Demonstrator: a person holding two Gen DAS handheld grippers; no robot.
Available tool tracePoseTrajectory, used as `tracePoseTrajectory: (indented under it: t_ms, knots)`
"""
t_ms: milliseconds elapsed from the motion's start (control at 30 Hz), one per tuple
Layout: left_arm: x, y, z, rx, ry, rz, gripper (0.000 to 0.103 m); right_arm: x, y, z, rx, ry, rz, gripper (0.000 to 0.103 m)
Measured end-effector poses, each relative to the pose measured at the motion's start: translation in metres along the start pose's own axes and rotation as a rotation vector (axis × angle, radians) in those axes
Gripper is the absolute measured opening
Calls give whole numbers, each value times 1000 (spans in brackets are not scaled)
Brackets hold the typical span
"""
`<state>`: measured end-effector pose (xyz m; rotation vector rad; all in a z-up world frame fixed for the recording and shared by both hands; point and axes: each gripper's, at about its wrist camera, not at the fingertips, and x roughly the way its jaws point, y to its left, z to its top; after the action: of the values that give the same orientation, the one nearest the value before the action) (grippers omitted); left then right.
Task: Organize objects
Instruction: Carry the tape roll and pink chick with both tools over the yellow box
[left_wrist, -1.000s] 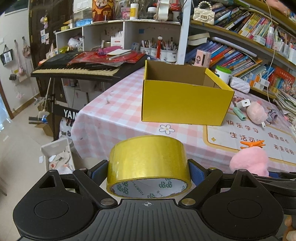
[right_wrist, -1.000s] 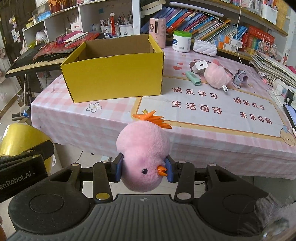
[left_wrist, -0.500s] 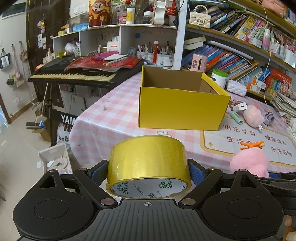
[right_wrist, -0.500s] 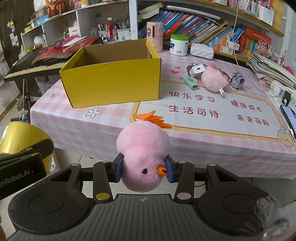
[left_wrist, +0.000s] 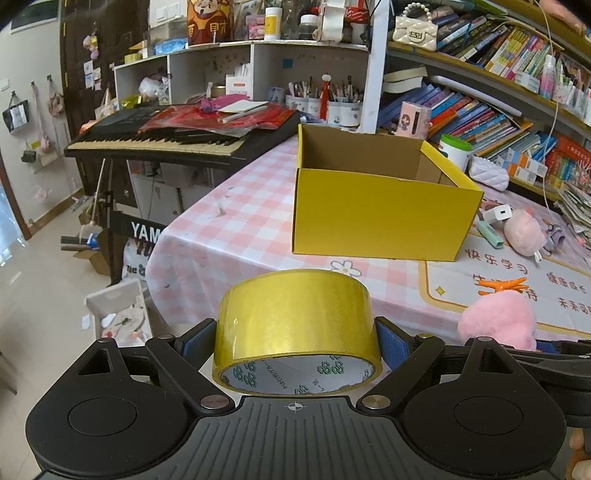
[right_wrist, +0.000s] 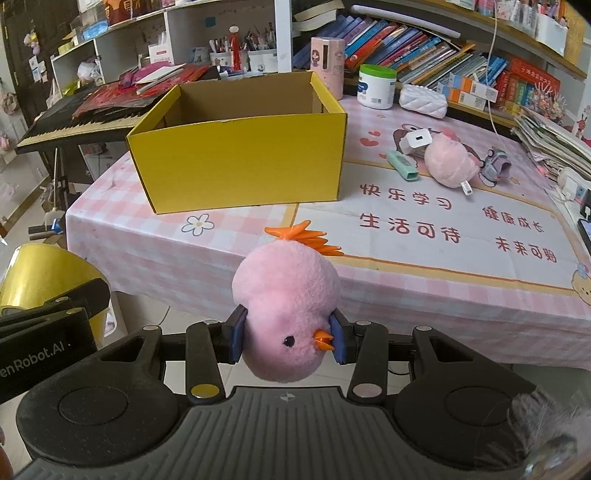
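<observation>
glossy yellow tape roll clamped in left gripper; right gripper squeezes fuzzy pink plush chick; matte cardboard box centre frame.

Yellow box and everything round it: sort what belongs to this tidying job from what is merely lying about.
Job in hand:
- tape roll, gripped in left claw
- pink chick plush, gripped in right claw
- yellow box, open on the table

Lying about:
- keyboard
- books
- white tub
- pen cups
</observation>
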<state>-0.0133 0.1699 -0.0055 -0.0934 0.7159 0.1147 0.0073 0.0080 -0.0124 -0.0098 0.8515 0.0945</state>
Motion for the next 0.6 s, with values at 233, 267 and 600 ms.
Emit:
tracePoseTrajectory:
  t_ms: [233, 267, 600]
  knots:
    - [12, -4, 14, -12, -2, 19, 90, 14, -2, 18, -14, -2, 24, 41]
    - [14, -5, 17, -11, -7, 22, 90, 16, -3, 21, -16, -8, 28, 41]
    - [32, -30, 60, 14, -111, 32, 90, 30, -13, 77, -82, -112, 80, 41]
